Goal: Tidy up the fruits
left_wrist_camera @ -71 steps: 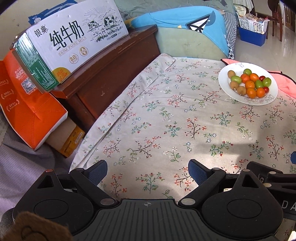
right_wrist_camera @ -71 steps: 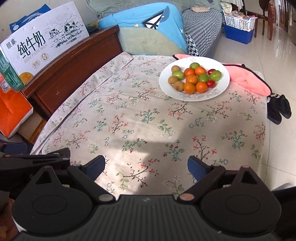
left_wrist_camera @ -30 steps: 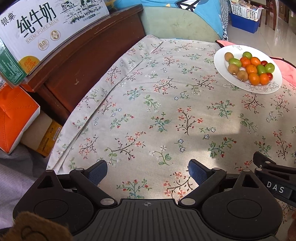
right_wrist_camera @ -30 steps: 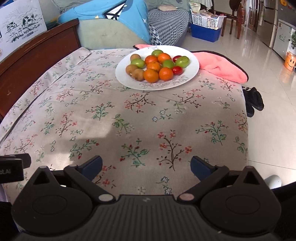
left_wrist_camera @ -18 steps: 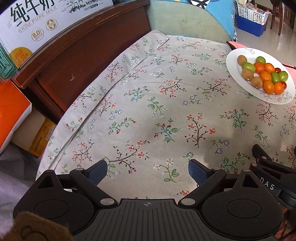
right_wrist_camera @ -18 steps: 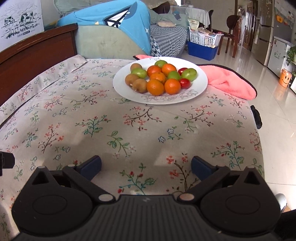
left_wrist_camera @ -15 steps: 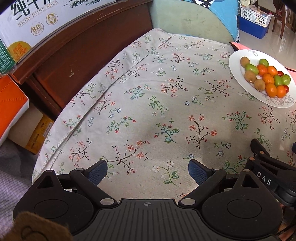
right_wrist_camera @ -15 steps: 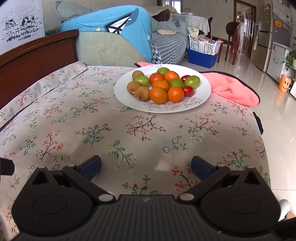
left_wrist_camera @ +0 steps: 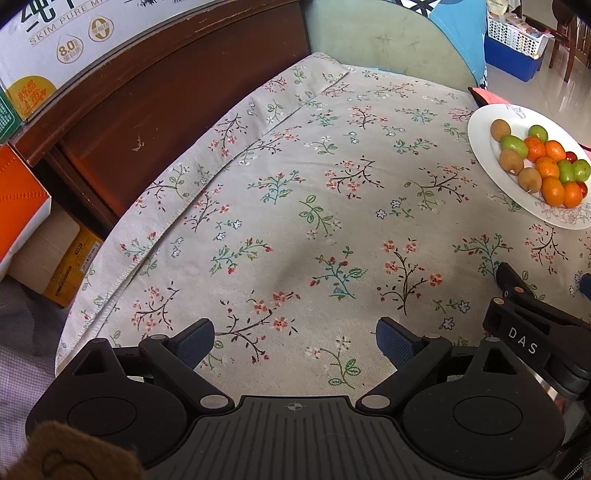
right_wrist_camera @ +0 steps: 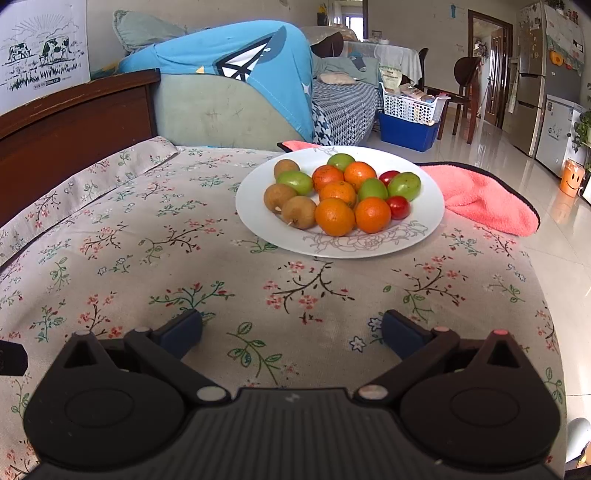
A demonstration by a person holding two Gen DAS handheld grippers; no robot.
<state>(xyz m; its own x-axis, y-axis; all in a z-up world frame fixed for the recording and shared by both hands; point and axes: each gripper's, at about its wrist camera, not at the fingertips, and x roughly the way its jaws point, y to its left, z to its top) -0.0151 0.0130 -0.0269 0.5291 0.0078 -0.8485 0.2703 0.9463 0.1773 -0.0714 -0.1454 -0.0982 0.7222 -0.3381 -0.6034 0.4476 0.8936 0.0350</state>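
A white plate holds mixed fruit on the floral tablecloth: several oranges, brown kiwis, green fruits and red cherry tomatoes. My right gripper is open and empty, low over the cloth, a short way in front of the plate. My left gripper is open and empty over the middle of the cloth. In the left wrist view the plate sits far right with the fruit pile on it, and the right gripper's body shows at the right edge.
A pink towel lies right of the plate. A dark wooden headboard with a milk carton box runs along the left. Orange boxes stand beside it. A sofa with blue cloth is behind the table.
My right gripper has moved forward and lower toward the plate, which now looks larger. My left gripper has shifted forward and left over the cloth. Both stay open.
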